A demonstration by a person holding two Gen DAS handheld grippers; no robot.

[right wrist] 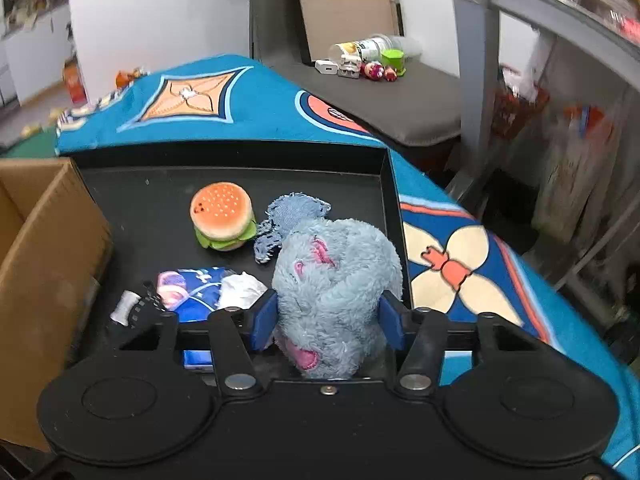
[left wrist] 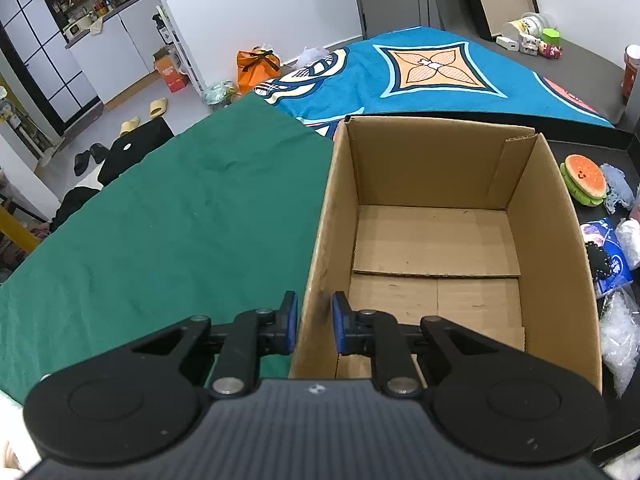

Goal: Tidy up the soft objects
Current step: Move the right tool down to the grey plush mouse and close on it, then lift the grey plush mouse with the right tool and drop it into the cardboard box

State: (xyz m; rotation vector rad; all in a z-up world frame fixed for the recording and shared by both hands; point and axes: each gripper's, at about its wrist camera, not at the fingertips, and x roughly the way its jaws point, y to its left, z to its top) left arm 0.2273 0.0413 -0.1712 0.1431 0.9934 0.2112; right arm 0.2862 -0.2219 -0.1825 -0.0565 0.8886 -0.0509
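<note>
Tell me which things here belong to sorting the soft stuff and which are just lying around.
Part of the job:
- cardboard box, its wall between the left gripper fingers
- blue plush toy, clamped in the right gripper
- burger plush
- denim scrap
- black tray

Lying about:
- yellow slippers
- orange bag
- plastic jar
</note>
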